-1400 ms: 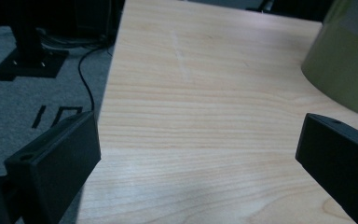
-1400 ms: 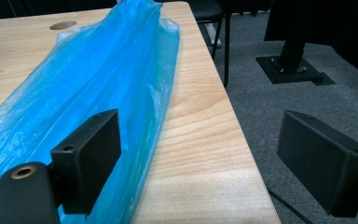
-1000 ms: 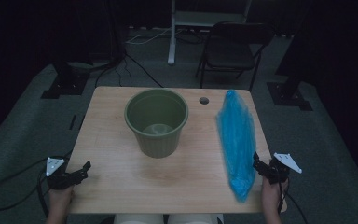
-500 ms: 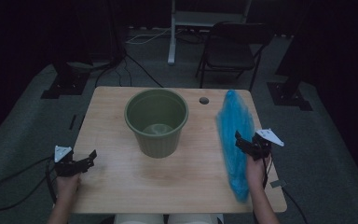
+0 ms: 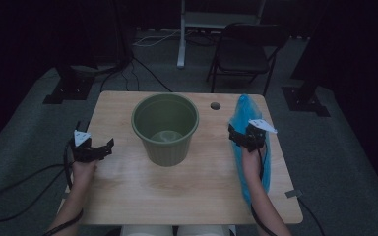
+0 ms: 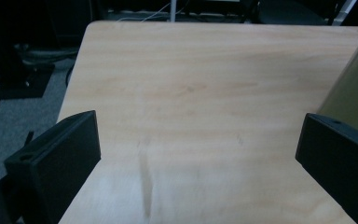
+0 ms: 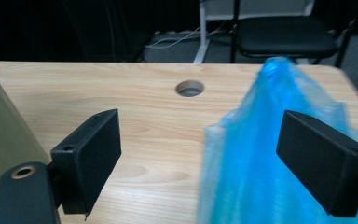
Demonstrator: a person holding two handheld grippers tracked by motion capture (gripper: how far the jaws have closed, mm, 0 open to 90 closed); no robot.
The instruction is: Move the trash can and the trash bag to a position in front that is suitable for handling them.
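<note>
A green plastic bucket stands upright in the middle of the wooden table; its wall shows at the right edge of the left gripper view and at the left edge of the right gripper view. A blue plastic bag lies stretched along the table's right side, also close up. My right gripper hovers open over the bag's far half, jaws spread wide. My left gripper stands open over the table's left edge, with bare wood between its jaws.
A round cable hole lies in the table near the back edge, between bucket and bag. A black folding chair and a white stand leg are behind the table. Cables run over the grey floor at the left.
My right gripper has moved forward along the bag from the table's near right corner to the bag's far half. My left gripper has shifted forward and inward onto the table's left edge.
</note>
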